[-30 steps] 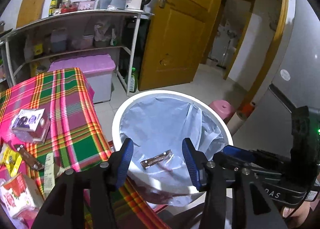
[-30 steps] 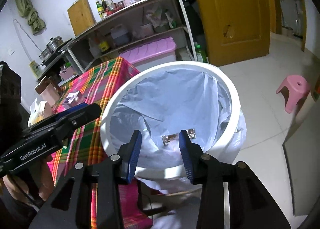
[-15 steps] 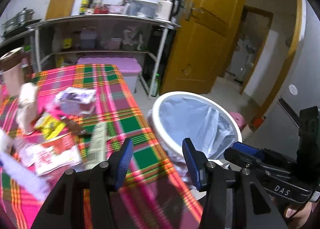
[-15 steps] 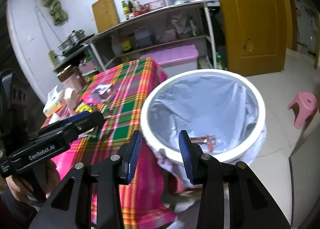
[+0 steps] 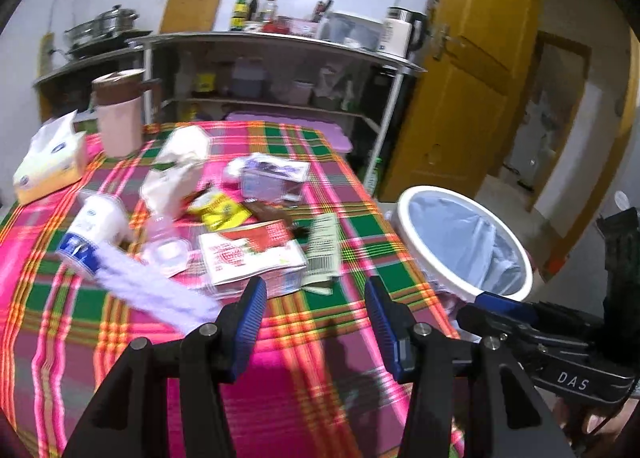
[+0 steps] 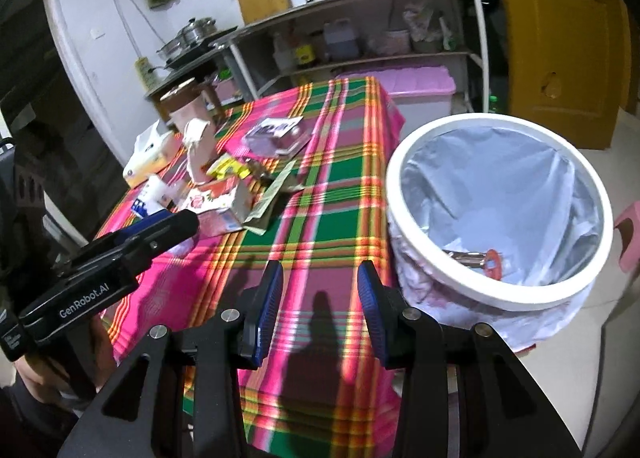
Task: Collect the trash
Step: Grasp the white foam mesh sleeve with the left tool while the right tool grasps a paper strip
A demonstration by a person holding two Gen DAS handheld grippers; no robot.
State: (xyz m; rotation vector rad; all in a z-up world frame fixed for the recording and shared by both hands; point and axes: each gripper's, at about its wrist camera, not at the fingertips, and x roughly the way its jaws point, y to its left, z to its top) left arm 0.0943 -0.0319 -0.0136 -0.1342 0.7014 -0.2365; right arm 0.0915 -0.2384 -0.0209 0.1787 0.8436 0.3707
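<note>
Two hand-held tools hover over a tabletop (image 5: 132, 322) draped in a pink, green and yellow plaid cloth. The left tool (image 5: 316, 322) has its blue-padded jaws parted about halfway with nothing between them; it points down at the near end of the cloth, just short of a red-and-white carton (image 5: 252, 254). The right tool (image 6: 319, 306) is likewise half open and empty, aimed at the bare cloth beside the bin (image 6: 500, 201).

The trash lies in a loose heap at the middle of the tabletop: the carton, a pale strip wrapper (image 5: 325, 246) touching its right side, a yellow packet (image 5: 222, 211) behind it, a clear purple-printed box (image 5: 270, 177) farther back, crumpled white wrapping (image 5: 176, 173) and a white cup (image 5: 96, 227) on its side to the left. A tissue box (image 5: 50, 165) and a pink jug (image 5: 118, 113) stand at the far left corner.

The white-rimmed bin, lined with a pale blue bag, stands on the floor against the tabletop's right edge; a few scraps (image 6: 480, 258) lie at its bottom.
</note>
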